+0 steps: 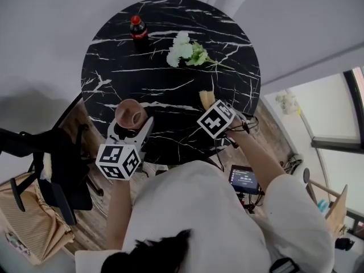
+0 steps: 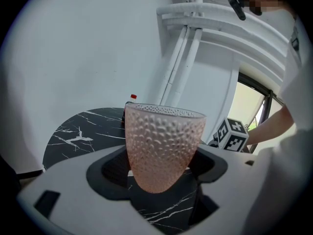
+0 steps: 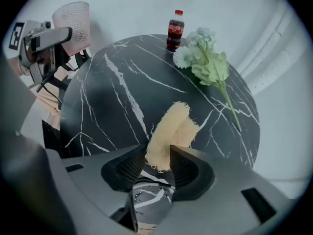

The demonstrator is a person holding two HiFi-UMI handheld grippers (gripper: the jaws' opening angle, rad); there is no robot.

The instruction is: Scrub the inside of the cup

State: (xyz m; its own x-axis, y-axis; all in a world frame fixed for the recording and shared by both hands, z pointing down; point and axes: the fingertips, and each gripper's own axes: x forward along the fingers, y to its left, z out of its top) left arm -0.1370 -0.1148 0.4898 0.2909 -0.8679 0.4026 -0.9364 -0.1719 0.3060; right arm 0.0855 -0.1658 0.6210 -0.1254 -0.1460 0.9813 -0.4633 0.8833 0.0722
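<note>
Left gripper view shows us the cup point(image 2: 164, 146) upright, clamped between the left gripper's point(image 2: 159, 173) jaws near the table's point(image 2: 78, 131) edge. We see the right gripper point(image 3: 157, 156) slack, its jaws parted around the near end of the sponge point(image 3: 172, 129), which lies on the table well apart from the cup.
</note>
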